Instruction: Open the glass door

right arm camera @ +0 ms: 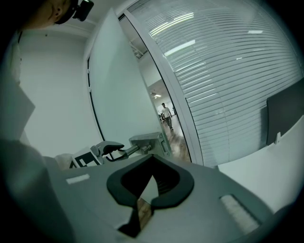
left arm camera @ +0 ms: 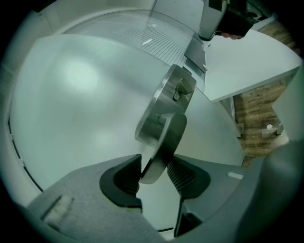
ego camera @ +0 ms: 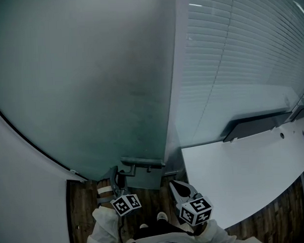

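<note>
The frosted glass door (ego camera: 91, 86) stands ajar, and a corridor shows through the gap in the right gripper view. Its metal lever handle (ego camera: 141, 162) sits low on the door's edge. My left gripper (ego camera: 116, 180) reaches to the handle's left end. In the left gripper view the lever (left arm camera: 164, 137) lies between the jaws of the left gripper (left arm camera: 154, 175), with a thin gap at the left pad, so it is open around it. My right gripper (ego camera: 176, 187) hangs to the right, shut and empty; its tips (right arm camera: 144, 199) meet. From there I see the handle (right arm camera: 130, 151) and the left gripper (right arm camera: 108, 148).
A white desk (ego camera: 243, 175) juts in at the right, close to my right gripper. Behind it a glass wall with horizontal blinds (ego camera: 239, 55) and a dark monitor (ego camera: 251, 122). A white wall (ego camera: 25, 197) bounds the left. A person (right arm camera: 166, 114) walks far down the corridor.
</note>
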A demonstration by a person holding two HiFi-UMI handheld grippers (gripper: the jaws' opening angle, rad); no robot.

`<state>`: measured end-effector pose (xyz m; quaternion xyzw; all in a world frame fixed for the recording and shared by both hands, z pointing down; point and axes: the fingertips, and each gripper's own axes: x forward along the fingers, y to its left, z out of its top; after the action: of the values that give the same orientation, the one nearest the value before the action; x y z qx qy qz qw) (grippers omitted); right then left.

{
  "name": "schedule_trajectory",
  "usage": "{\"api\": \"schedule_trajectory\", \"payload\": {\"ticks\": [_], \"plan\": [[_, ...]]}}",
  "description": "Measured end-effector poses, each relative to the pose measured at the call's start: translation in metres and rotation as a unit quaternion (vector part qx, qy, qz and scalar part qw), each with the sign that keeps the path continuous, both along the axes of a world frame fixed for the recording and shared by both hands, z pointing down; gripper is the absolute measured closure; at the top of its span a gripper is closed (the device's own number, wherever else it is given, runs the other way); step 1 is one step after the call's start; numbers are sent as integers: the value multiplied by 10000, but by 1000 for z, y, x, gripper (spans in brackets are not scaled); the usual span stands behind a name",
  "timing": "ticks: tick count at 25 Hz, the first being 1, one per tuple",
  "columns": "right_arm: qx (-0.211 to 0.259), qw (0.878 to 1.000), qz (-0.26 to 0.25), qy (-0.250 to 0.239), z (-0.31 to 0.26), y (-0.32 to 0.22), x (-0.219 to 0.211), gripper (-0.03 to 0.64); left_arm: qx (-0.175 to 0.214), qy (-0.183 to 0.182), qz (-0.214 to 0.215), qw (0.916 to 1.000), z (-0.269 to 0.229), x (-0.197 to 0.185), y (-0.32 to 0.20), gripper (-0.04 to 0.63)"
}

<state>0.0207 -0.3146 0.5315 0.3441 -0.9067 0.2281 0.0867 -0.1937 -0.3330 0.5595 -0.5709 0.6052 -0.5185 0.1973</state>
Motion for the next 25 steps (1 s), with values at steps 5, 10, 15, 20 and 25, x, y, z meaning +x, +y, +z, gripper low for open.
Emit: {"api": "schedule_trajectory", "payload": {"ticks": [5,10,15,20,25], "plan": [[81,9999,-72,47,9,22,1,612,-35,33,-91,9999,13,4,18,427],[208,9997,-127,-42,-2,73,-7,612,261,1103,-460,9925,7,1,88,595],[395,9991,-146,-47,-5,148,-16,612,686,2967,-644,9503,-9,13,177,595],[564,9983,-163,4,-16,241,-29,612,935,4033,-767,9070,-26,23,280,595],[789,9968,-74,84,-31,319,-23,614,1052,4456,-649,8867,-37,47,360,595]]}}
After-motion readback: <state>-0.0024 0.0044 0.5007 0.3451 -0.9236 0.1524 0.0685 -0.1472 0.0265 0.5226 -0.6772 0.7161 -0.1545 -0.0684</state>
